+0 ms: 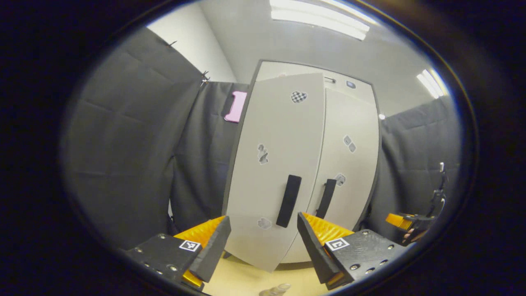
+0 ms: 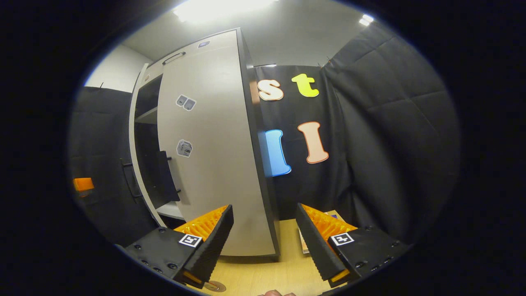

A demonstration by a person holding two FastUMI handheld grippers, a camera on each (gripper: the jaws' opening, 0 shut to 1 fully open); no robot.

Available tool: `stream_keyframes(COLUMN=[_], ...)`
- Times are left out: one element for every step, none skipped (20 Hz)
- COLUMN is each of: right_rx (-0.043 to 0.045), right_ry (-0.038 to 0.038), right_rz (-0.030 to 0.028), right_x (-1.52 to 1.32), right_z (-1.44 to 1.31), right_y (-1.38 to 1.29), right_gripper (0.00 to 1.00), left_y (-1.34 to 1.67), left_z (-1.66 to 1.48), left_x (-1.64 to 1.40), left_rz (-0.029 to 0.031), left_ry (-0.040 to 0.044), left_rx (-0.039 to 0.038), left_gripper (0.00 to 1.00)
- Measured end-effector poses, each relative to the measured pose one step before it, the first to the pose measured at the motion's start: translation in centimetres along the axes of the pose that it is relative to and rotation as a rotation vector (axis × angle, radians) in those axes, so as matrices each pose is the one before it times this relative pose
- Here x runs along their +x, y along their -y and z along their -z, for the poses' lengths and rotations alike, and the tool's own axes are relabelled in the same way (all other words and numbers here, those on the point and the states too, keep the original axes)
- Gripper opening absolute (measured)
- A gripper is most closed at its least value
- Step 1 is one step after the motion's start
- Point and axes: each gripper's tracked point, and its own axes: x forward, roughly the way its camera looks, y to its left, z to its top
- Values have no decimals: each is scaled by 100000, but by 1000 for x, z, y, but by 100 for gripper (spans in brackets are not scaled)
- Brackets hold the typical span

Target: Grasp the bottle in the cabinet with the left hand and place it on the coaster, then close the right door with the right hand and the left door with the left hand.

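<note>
Bottle [image 1: 276, 290] is showing at the bottom of the left gripper view, only its clear top in sight, standing on the wooden tabletop [image 1: 246, 279] in front of the cabinet [image 1: 304, 164]; whether it's on the coaster can't be told there. Coaster [image 2: 215, 286], a round disc, is lying at the near edge of the tabletop in the right gripper view, just beside the right tongs' [image 2: 263, 242] lower finger.

Cabinet's left door [image 1: 275, 172] is hanging ajar, swung out toward the camera w/ its dark handle [image 1: 288, 200] between the left tongs' [image 1: 263, 242] fingers but farther off, not touching. Right door [image 1: 349, 164] is sitting flush, closed. In the right gripper view a shelf [image 2: 147, 117] is showing through the gap behind the open door.

Left tongs are released, jaws wide apart, holding nothing. Right tongs are released too, jaws spread, gripping nothing, hovering near the cabinet's right side.
</note>
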Motion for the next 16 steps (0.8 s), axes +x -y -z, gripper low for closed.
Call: stream_keyframes(right_rx=[-1602, -1521, -811, -162, 69, 149, 418, 711, 577, 165, -102, -144, 381, 1048, 1099, 556], right_ry=[-247, -532, -468, -373, -102, 413, 184, 420, 444, 365, 9, 23, -494, -692, 41, 290], right_rz=[1307, 1580, 1189, 688, 1265, 1381, 1530, 1069, 629, 595, 371, 444, 536, 296, -46, 301], right_x=[-337, -393, -316, -275, -427, -395, -321, -235, -176, -21, -5, -39, -89, -88, -66, -31], right_z=[361, 383, 422, 287, 147, 65, 9, -104, -85, -138, -40, -91, 83, 149, -18, 117], right_y=[173, 257, 96, -34, 142, 215, 167, 155, -30, -15, -68, -172, -157, -230, -352, -273], right_gripper=[98, 98, 98, 98, 98, 98, 98, 98, 98, 98, 98, 97, 97, 97, 98, 98], left_y=[-453, -595, -835, -967, -496, -80, 104, -73, -198, -321, -453, -444, -469, -512, -438, -304], left_z=[-28, 115, 264, 431, 331, 206, -306, -758, -798, -551, -252, -308, -236, 71, 31, -60], left_x=[-90, -629, -513, -527, -369, -31, -24, 36, 78, 290, 143, 184, 182, 153, -15, 180], left_rz=[-1559, -868, -15, -14, 472, 1226, 1512, 800, 484, 185, -222, -472, -745, -1113, -776, -373], left_ry=[387, 49, 3, -57, -892, -1041, 57, 1669, 2006, 1494, 768, 400, 57, -177, -150, -165], left_rx=[1997, 1678, 1006, 311, -1349, -2749, -2624, -1395, 200, 1228, 1975, 2365, 2638, 2913, 2953, 2772], left_gripper=[94, 94, 94, 94, 94, 94, 94, 94, 94, 94, 94, 94, 94, 94, 94, 94])
